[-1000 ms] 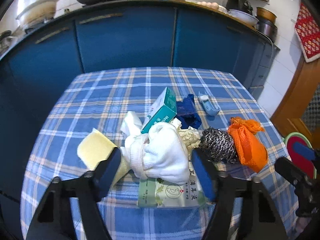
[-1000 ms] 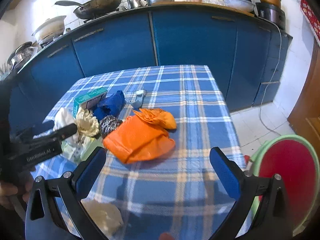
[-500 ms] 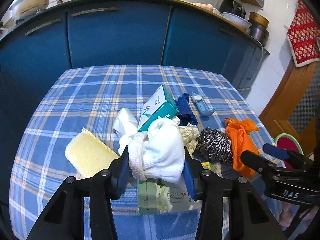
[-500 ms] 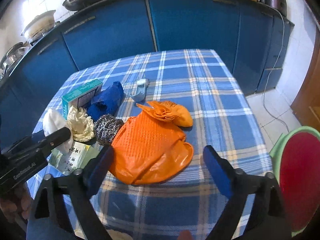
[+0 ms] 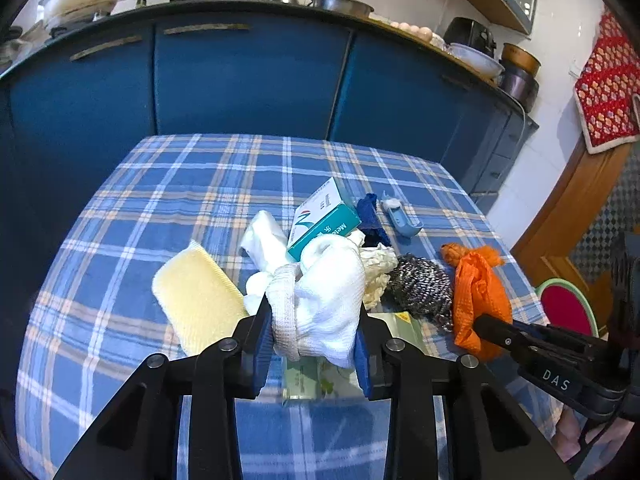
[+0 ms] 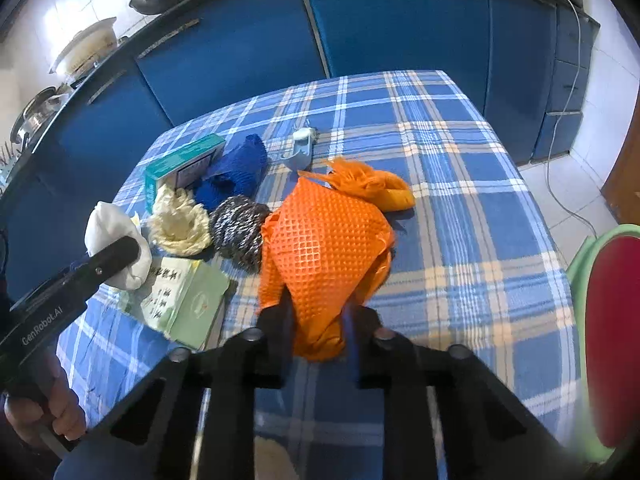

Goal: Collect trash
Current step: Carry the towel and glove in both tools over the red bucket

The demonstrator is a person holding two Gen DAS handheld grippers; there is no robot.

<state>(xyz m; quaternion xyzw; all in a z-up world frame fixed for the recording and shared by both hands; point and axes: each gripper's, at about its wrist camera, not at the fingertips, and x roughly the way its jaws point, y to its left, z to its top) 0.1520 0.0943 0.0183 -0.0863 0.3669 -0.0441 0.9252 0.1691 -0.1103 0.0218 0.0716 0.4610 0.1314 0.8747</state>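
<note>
The left hand-held gripper [image 5: 314, 342] is closing its jaws on a white sock [image 5: 328, 300]; both blue pads press into the sock's bunched cuff end, which bulges between them. The sock lies at the near side of a heap of trash on the desk [image 5: 180, 184], which wears a blue plaid cloth. Under the sock is a flat green box [image 6: 188, 300]. Just left of the sock sits a yellow sponge [image 5: 196, 296], touching the heap's edge.

The right hand-held gripper [image 6: 318, 334] is closing as well, and its jaws pinch the near end of an orange cloth [image 6: 324, 248], whose waffle-textured body rises in a fold above the pads. The picture there is blurred. In the left wrist view the same cloth [image 5: 478, 296] stands at the right of the heap, with the right gripper's finger against it.

Between sock and orange cloth are a steel scourer [image 5: 420, 288] and a crumpled cream wad [image 6: 180, 222], touching each other. Behind them lean a teal box [image 5: 324, 222] and a blue cloth [image 6: 236, 170], with a pale blue plastic piece [image 6: 302, 146] just beyond. A red stool [image 6: 612, 340] with a green rim stands beside the desk at the right.
</note>
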